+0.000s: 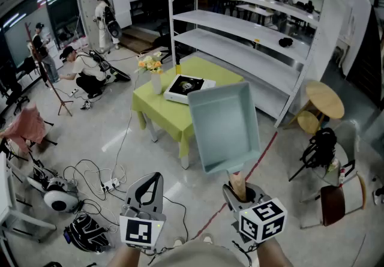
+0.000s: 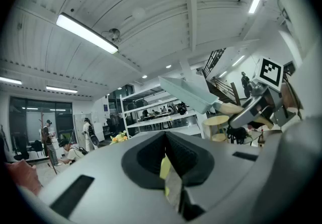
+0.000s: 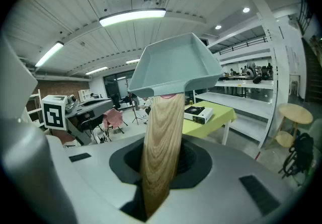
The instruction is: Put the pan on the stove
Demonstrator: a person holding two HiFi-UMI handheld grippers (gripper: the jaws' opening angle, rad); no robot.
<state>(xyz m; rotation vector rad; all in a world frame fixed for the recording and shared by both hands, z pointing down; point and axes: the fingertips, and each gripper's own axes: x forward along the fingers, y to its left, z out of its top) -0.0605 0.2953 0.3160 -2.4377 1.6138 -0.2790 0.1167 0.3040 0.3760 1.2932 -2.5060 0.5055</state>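
A square pale blue-grey pan (image 1: 225, 125) is held up in the air by its wooden handle (image 1: 237, 186), and my right gripper (image 1: 240, 192) is shut on that handle. In the right gripper view the handle (image 3: 162, 142) rises from between the jaws to the pan (image 3: 176, 64), which is tilted. A portable stove (image 1: 187, 87) lies on a green table (image 1: 157, 110) some way ahead; it also shows as the stove (image 3: 197, 113) beyond the pan. My left gripper (image 1: 154, 178) is low at the left, shut, with nothing in it. From the left gripper view the pan (image 2: 188, 94) is up to the right.
A vase of flowers (image 1: 155, 74) stands on the table beside the stove. A white shelf rack (image 1: 252, 32) rises behind the table. Round wooden stools (image 1: 324, 101) and a chair with a bag (image 1: 321, 149) are at the right. Cables (image 1: 90, 176) lie on the floor; people (image 1: 84, 71) are at the far left.
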